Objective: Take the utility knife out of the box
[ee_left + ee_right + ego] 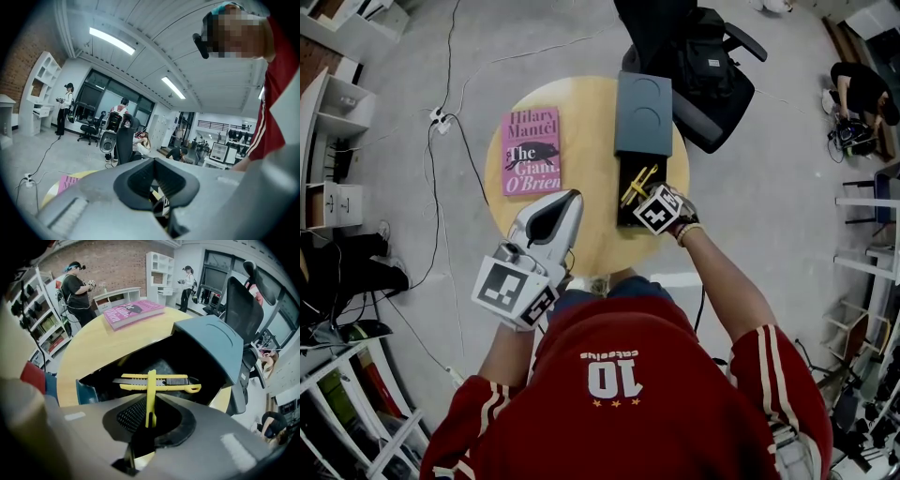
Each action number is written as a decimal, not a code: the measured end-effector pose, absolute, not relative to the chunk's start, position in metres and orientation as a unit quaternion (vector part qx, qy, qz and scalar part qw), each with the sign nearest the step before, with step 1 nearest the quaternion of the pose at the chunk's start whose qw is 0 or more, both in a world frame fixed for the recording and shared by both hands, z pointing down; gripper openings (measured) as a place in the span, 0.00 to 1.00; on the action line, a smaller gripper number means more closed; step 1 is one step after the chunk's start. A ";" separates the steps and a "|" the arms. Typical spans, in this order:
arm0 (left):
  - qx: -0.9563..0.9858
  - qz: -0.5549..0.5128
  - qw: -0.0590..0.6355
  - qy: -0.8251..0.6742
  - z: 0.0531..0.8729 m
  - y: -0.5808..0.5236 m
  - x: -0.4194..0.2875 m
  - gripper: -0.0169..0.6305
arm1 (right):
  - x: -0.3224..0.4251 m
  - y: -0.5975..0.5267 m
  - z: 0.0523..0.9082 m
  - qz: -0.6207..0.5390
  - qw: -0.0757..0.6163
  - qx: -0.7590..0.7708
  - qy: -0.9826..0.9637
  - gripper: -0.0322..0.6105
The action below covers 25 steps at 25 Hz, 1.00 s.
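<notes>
On the round wooden table [581,108], a dark teal box [624,214] is sitting open at the right side, with its lid [642,114] lying open at the far end. Inside the dark box a yellow utility knife [159,381] is lying crosswise, showing its slider and blade. The right gripper [150,416] is pointing into the box from the near side. Its jaws are pressing narrowly together on a thin yellow strip [151,390] that is standing across the knife; I cannot tell whether this strip is a second knife seen edge-on. The left gripper [567,199] is being held over the near part of the table, left of the box and apart from it, with its jaws drawn together and holding nothing. A pink book [531,151] is lying flat on the left side of the table. A black chair [712,66] is standing beyond the far right edge.
</notes>
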<state>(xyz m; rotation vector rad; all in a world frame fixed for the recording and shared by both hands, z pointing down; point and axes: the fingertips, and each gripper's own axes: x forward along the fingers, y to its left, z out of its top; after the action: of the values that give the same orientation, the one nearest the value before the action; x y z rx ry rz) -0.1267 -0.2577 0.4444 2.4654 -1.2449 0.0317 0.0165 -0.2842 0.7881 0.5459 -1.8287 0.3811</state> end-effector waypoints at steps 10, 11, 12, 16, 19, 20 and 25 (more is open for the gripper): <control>0.877 0.009 0.181 -0.445 0.438 -0.250 -0.128 0.03 | 0.015 -0.293 0.769 0.148 0.536 0.259 -0.790 0.13; 0.877 0.008 0.180 -0.445 0.437 -0.248 -0.127 0.03 | 0.016 -0.293 0.766 0.147 0.534 0.263 -0.790 0.13; 0.878 0.007 0.178 -0.444 0.435 -0.247 -0.126 0.03 | 0.018 -0.293 0.762 0.145 0.531 0.268 -0.791 0.13; 0.883 0.005 0.168 -0.439 0.428 -0.238 -0.124 0.03 | 0.021 -0.296 0.742 0.135 0.510 0.291 -0.798 0.13; 0.886 0.003 0.159 -0.435 0.422 -0.230 -0.121 0.03 | 0.023 -0.296 0.726 0.125 0.492 0.307 -0.805 0.13; 0.887 0.002 0.157 -0.434 0.420 -0.228 -0.120 0.03 | 0.024 -0.297 0.720 0.121 0.485 0.314 -0.807 0.13; 0.891 -0.002 0.145 -0.429 0.409 -0.214 -0.122 0.03 | 0.023 -0.296 0.678 0.103 0.442 0.346 -0.821 0.13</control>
<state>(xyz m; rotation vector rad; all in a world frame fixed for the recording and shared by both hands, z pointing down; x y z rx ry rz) -0.1220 -0.2143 0.4087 2.5679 -1.2373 -0.0068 0.0229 -0.2963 0.6785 0.8582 -2.0384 0.2565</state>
